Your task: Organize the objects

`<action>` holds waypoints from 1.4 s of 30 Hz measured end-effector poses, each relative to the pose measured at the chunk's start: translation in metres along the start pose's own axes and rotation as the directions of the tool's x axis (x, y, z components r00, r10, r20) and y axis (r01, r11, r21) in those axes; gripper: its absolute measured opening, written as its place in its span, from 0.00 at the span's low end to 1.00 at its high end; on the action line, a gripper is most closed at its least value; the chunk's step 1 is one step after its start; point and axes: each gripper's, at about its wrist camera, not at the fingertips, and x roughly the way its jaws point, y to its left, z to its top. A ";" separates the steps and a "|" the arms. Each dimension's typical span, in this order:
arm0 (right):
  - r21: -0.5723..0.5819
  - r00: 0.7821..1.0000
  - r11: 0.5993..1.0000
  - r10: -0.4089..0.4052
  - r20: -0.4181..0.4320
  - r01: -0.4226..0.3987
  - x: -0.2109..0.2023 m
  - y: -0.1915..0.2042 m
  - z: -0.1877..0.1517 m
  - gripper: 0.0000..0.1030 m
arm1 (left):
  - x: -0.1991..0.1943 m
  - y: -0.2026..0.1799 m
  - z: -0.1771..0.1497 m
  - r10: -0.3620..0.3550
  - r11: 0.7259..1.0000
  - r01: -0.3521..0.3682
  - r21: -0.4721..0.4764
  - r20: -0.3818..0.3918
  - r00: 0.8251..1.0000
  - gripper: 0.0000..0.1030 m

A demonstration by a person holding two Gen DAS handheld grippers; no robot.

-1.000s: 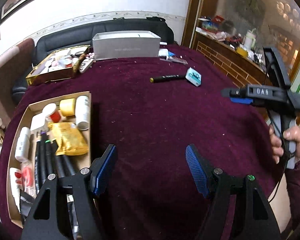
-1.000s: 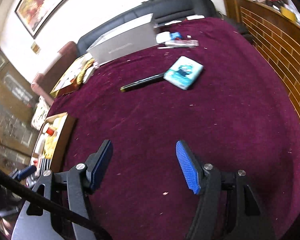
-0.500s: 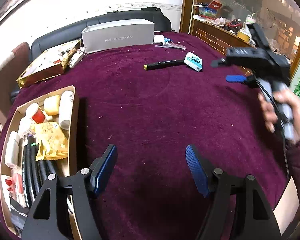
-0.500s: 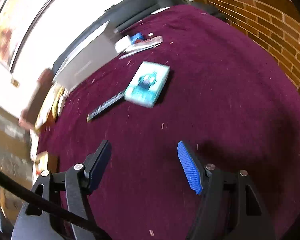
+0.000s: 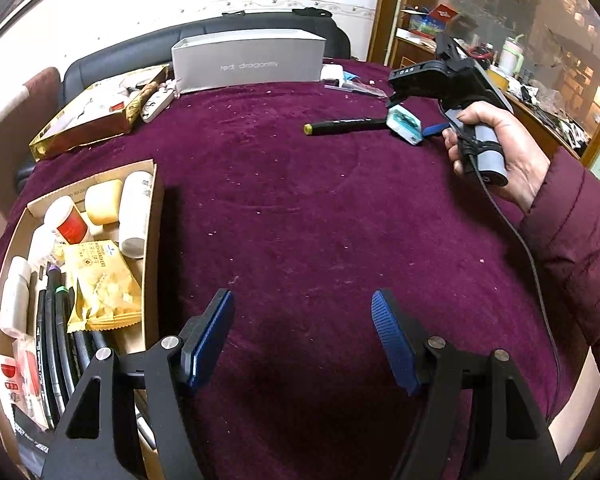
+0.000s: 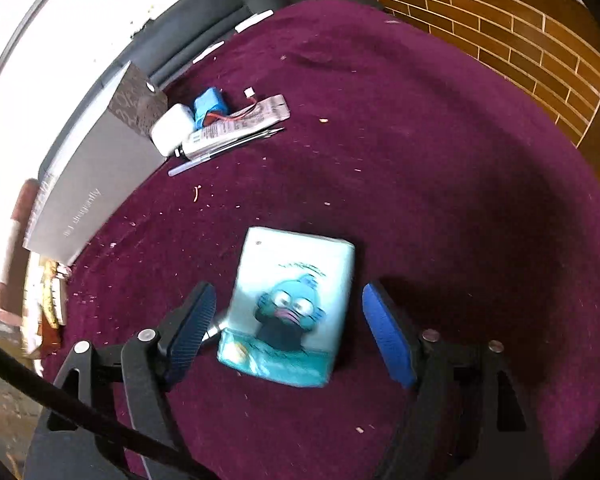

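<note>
A light-blue tissue pack with a cartoon face lies flat on the maroon tablecloth. My right gripper straddles it, jaws opening, both pads clear of the pack's sides. The left wrist view shows the same pack at the far right, under the right gripper held by a hand. A black marker lies just left of the pack. My left gripper hovers open over bare cloth near the cardboard box of sorted items.
The box holds bottles, markers and a yellow snack pack. A long grey box stands at the table's far edge beside a gold tray. A white case, blue battery, tube and pen lie beyond the pack.
My right gripper swung across the table, rolled, and dropped over the tissue pack, jaws widening. The left gripper drifted slightly forward and down, still open.
</note>
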 end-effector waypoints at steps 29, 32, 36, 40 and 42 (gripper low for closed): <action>-0.396 0.993 0.911 -0.121 -0.002 0.111 -0.058 -0.036 -0.111 0.45 | -0.021 -0.045 0.001 0.250 0.949 -0.272 0.162 0.141 0.958 0.63; -0.425 0.993 0.899 -0.117 -0.004 0.105 -0.063 -0.036 -0.124 0.45 | -0.021 -0.048 0.000 0.262 0.943 -0.284 0.171 0.143 0.954 0.63; -0.461 0.993 0.882 -0.115 -0.007 0.099 -0.068 -0.033 -0.139 0.45 | -0.021 -0.049 -0.001 0.269 0.941 -0.291 0.173 0.138 0.953 0.63; -0.491 0.994 0.868 -0.103 -0.024 0.078 -0.071 -0.027 -0.152 0.45 | -0.021 -0.047 -0.002 0.271 0.942 -0.291 0.168 0.132 0.954 0.63; -0.510 0.994 0.856 -0.108 -0.027 0.079 -0.071 -0.023 -0.156 0.47 | -0.020 -0.046 -0.003 0.272 0.942 -0.291 0.167 0.127 0.954 0.63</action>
